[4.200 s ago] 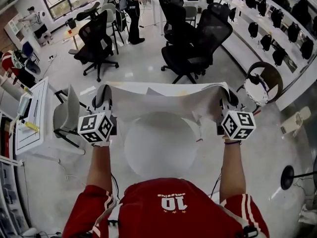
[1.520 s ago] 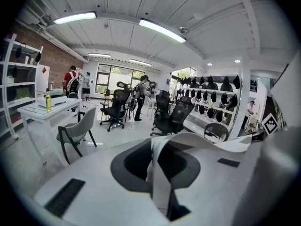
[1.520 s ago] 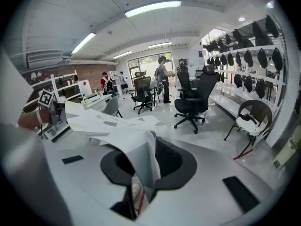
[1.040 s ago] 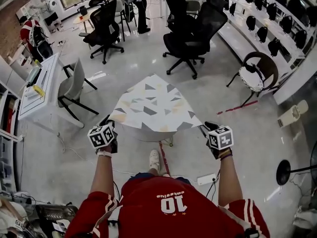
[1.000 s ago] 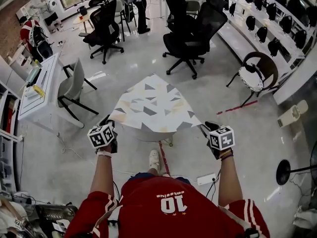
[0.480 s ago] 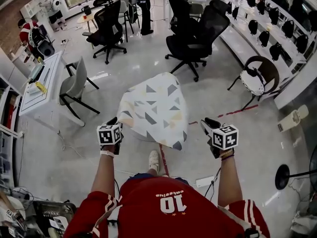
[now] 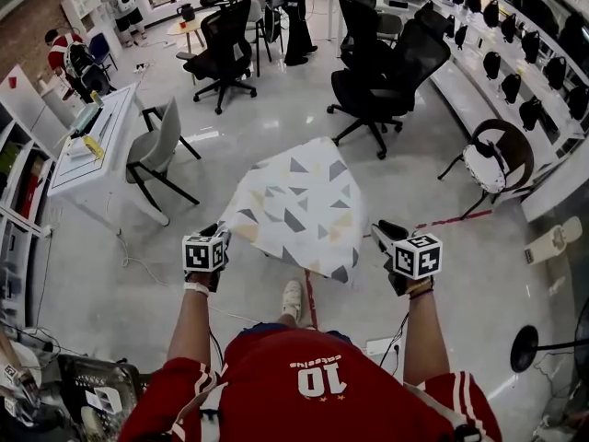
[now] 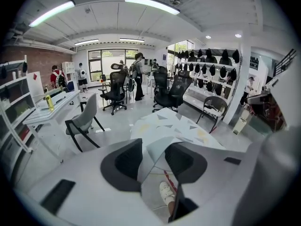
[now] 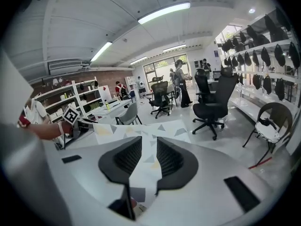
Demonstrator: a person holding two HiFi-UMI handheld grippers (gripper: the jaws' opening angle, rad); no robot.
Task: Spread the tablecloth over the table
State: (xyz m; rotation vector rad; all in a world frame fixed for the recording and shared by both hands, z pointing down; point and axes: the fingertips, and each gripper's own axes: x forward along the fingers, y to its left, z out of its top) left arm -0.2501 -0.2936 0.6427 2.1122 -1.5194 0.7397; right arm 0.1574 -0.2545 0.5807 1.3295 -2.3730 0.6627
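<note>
The tablecloth (image 7: 296, 205), white with grey and yellow triangles, drapes over the small round table and hides it. Its near edge hangs down toward me. My left gripper (image 7: 219, 236) is at the cloth's near left corner. In the left gripper view that corner (image 8: 157, 149) lies loose between the jaws, which are opening wide. My right gripper (image 7: 379, 234) hovers just off the cloth's near right edge. Its jaws stand slightly apart with nothing gripped, and the cloth (image 9: 146, 128) shows beyond them.
Black office chairs (image 7: 382, 90) stand beyond the table. A grey chair (image 7: 155, 150) and a white desk (image 7: 92, 141) are at the left, a round wooden chair (image 7: 492, 159) at the right. My shoe (image 7: 293, 297) and red floor tape (image 7: 446, 219) lie near the table's base.
The cloth was held stretched at its two near corners. The right corner dropped free and the cloth settled over the table. The left jaws have spread apart, and both hands shifted slightly.
</note>
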